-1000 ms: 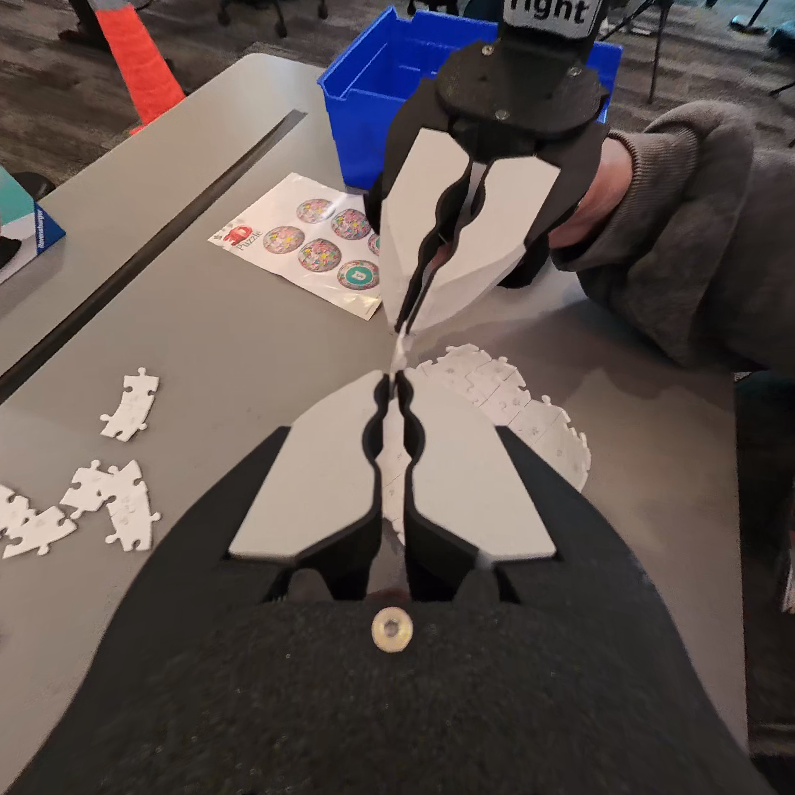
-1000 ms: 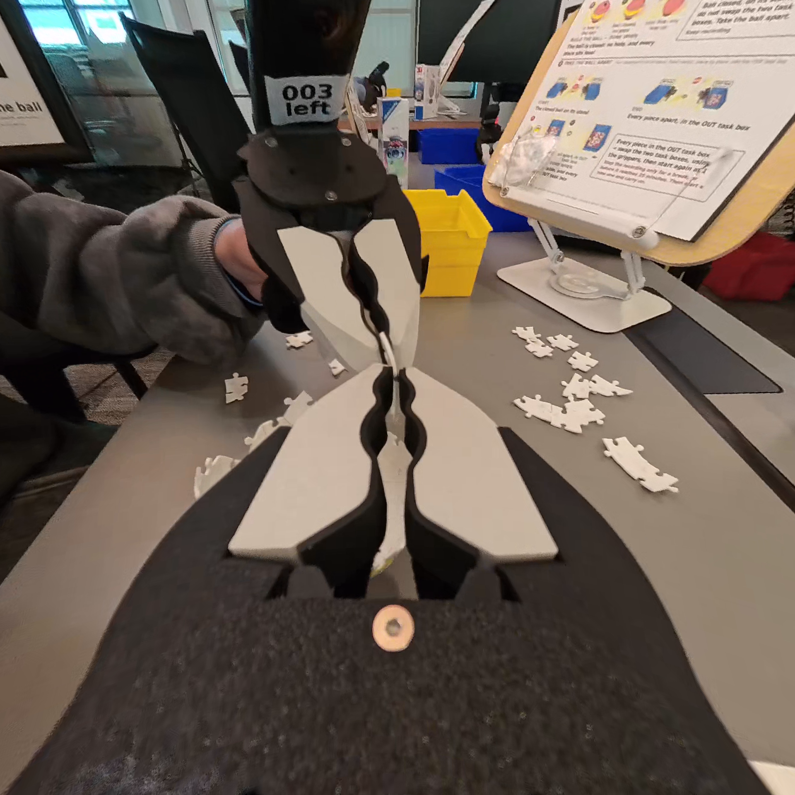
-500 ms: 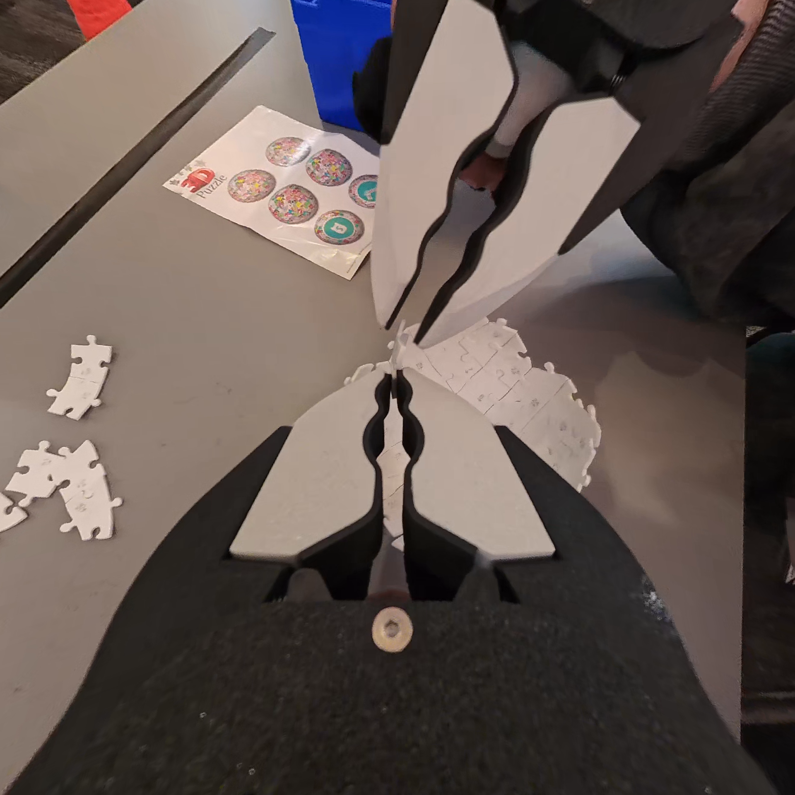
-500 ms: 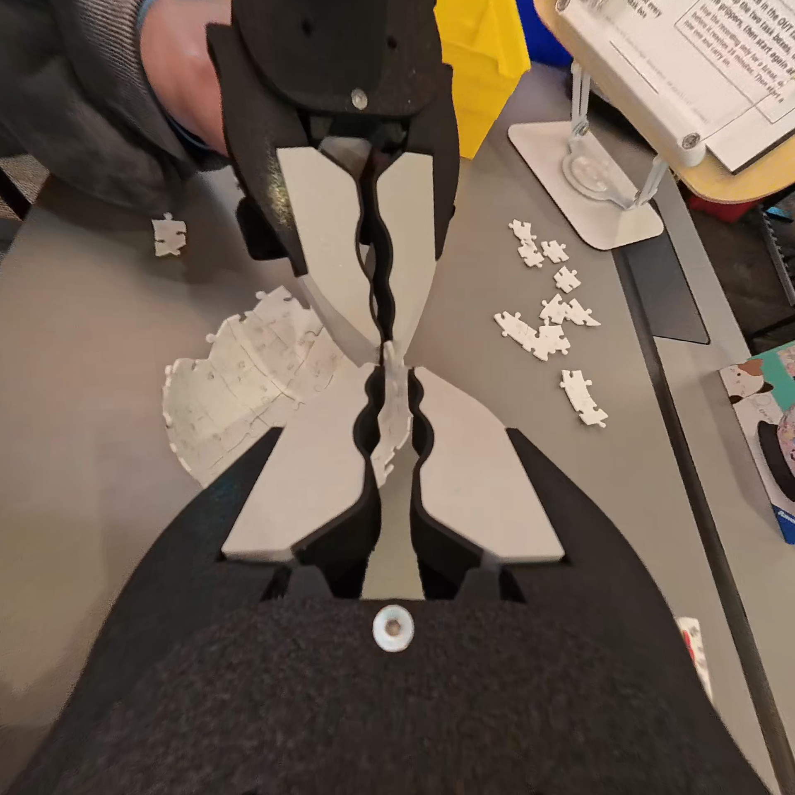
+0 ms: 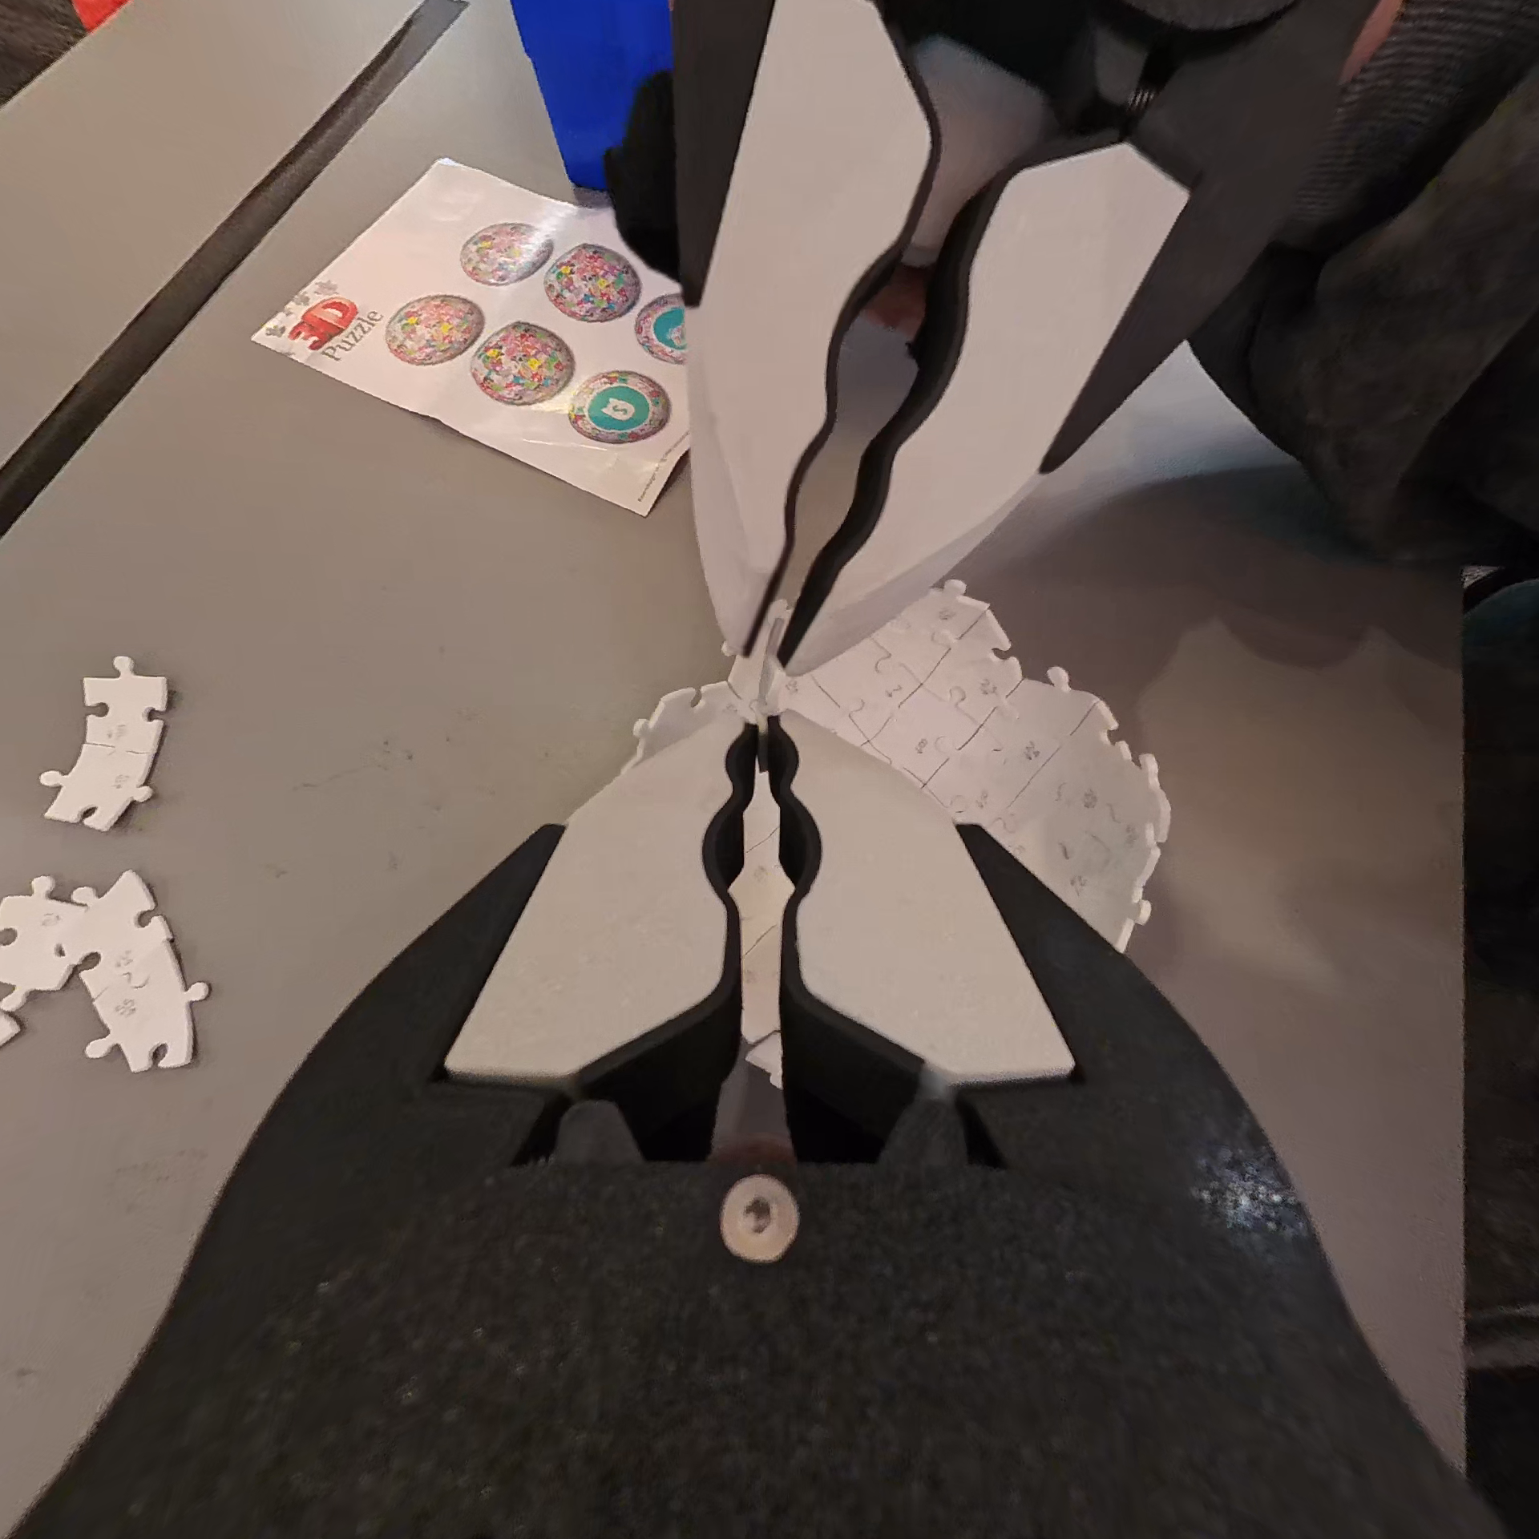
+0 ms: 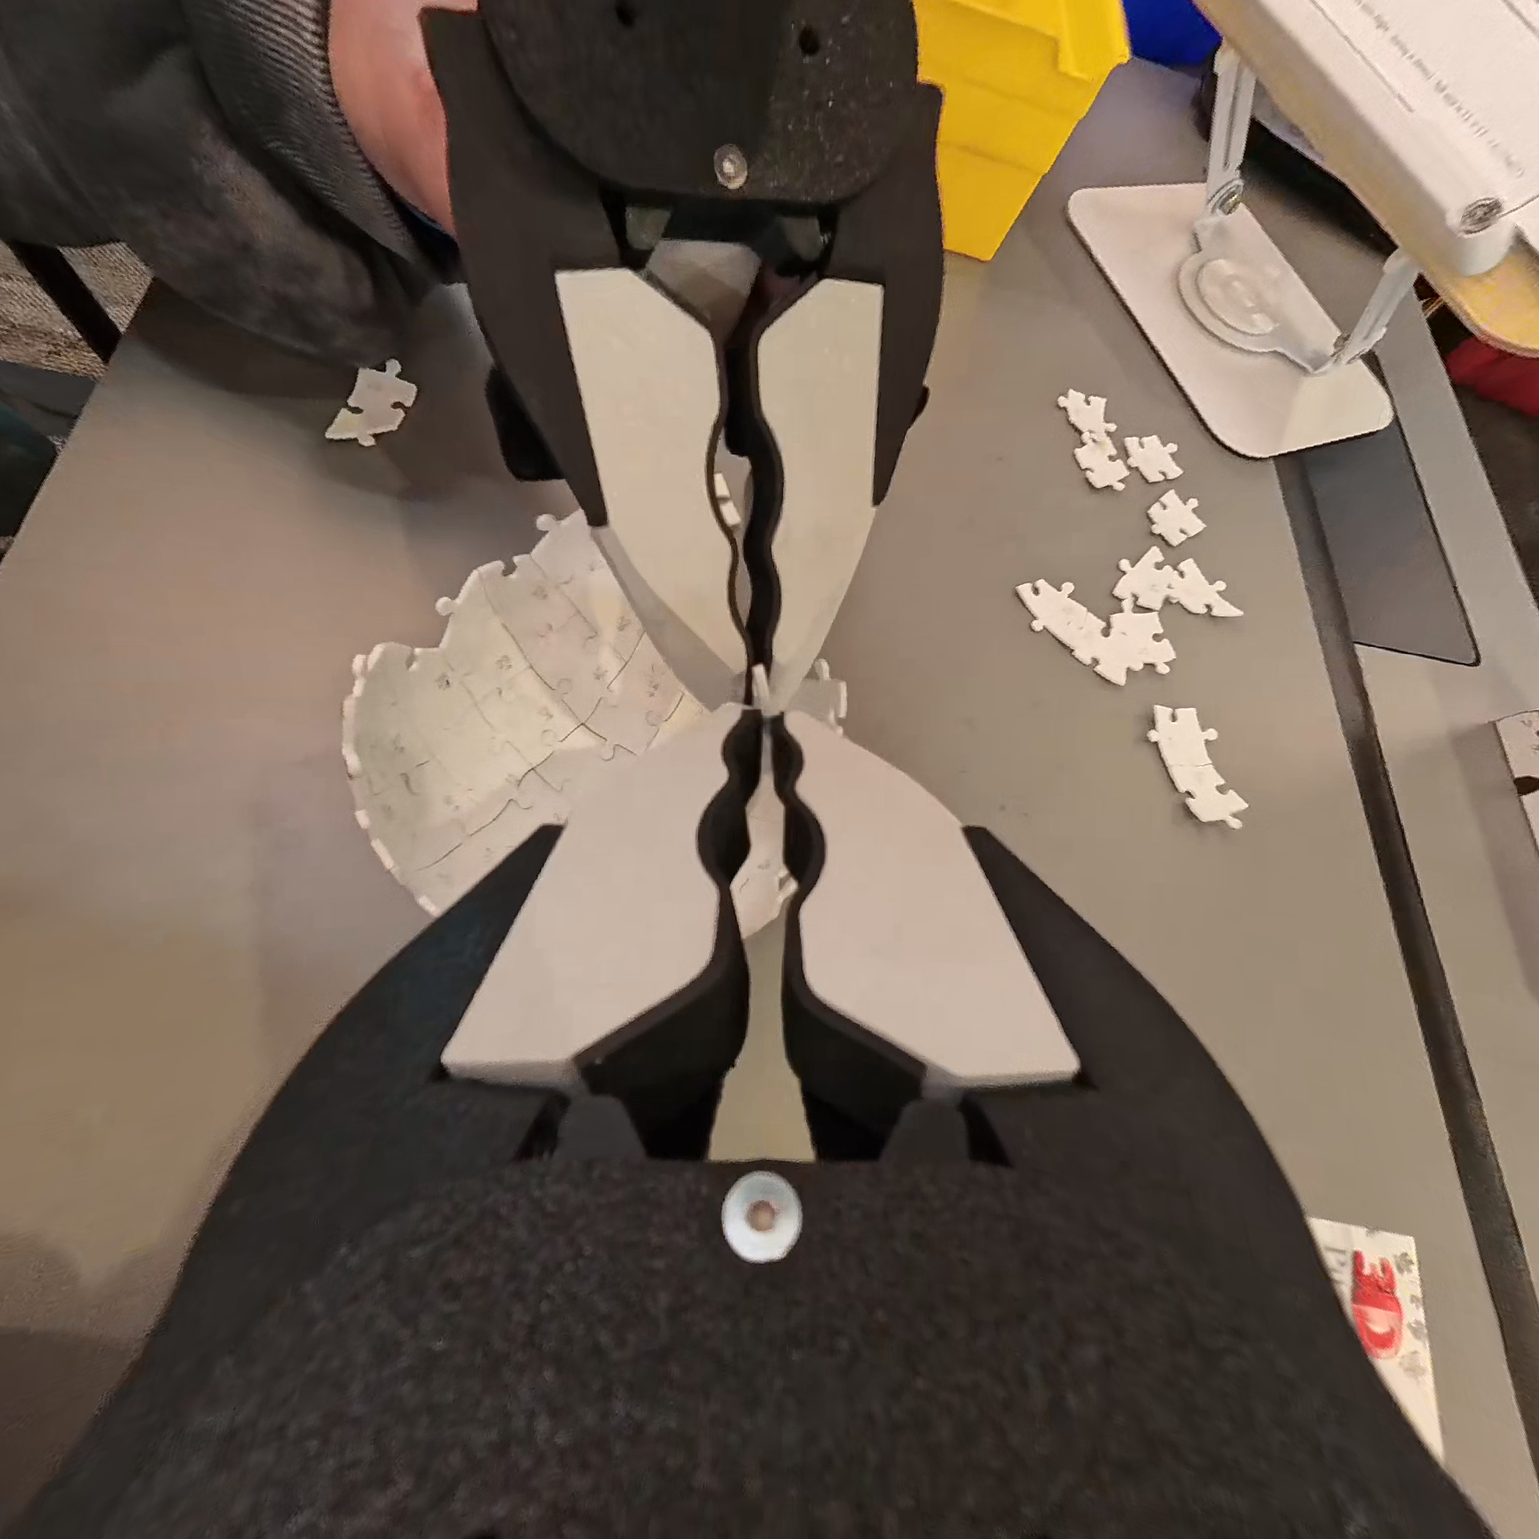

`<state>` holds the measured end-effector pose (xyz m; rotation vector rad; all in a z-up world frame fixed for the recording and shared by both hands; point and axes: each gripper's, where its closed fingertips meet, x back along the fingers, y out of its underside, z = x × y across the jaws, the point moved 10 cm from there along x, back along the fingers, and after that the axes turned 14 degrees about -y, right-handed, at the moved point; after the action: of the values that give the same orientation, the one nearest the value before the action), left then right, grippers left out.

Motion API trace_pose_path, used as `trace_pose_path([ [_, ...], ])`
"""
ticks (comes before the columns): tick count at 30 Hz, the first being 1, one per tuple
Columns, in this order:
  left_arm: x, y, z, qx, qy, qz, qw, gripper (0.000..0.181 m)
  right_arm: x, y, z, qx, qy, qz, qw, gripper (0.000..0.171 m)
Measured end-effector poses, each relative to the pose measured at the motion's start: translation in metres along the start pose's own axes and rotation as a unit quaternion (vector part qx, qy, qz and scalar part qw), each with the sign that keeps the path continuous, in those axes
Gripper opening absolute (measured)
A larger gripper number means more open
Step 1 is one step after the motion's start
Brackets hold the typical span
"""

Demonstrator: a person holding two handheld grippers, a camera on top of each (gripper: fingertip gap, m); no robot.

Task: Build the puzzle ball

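Tipped steeply downward since a second ago and drawn in tip to tip, with the white puzzle shell [image 5: 999, 749] now lying in plain sight on the grey surface [image 5: 333, 625]. Clamped nearly together with the left hand-held gripper [image 5: 759, 741] on what looks like the shell's raised rim, probably to steady it. Pinched in the narrowed right hand-held gripper [image 5: 766, 649], coming from 12 o'clock, a small puzzle piece [image 5: 773, 635], held edge-on just above that rim, apparently for seating. Hard to judge tab alignment, since both sets of fingers crowd the joint. Scattered well apart: loose pieces [image 5: 108, 749] at 9 o'clock, a picture leaflet [image 5: 500, 333] at 11, a blue bin [image 5: 600, 83] at 12. Nothing between the tips and the shell.
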<state>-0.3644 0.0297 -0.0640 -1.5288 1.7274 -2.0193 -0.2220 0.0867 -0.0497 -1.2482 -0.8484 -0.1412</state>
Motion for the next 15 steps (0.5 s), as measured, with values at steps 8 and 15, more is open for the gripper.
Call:
trace_pose_path([
  [8, 0.008, 0.004, -0.014, 0.012, -0.033, -0.001, 0.999, 0.021, 0.002, 0.001, 0.011, -0.024, 0.022, -0.019, 0.999, 0.002],
  [15, 0.011, 0.012, -0.037, 0.035, -0.053, -0.035, 0.997, 0.027, -0.011, 0.002, 0.021, -0.030, 0.058, -0.093, 0.993, 0.002],
])
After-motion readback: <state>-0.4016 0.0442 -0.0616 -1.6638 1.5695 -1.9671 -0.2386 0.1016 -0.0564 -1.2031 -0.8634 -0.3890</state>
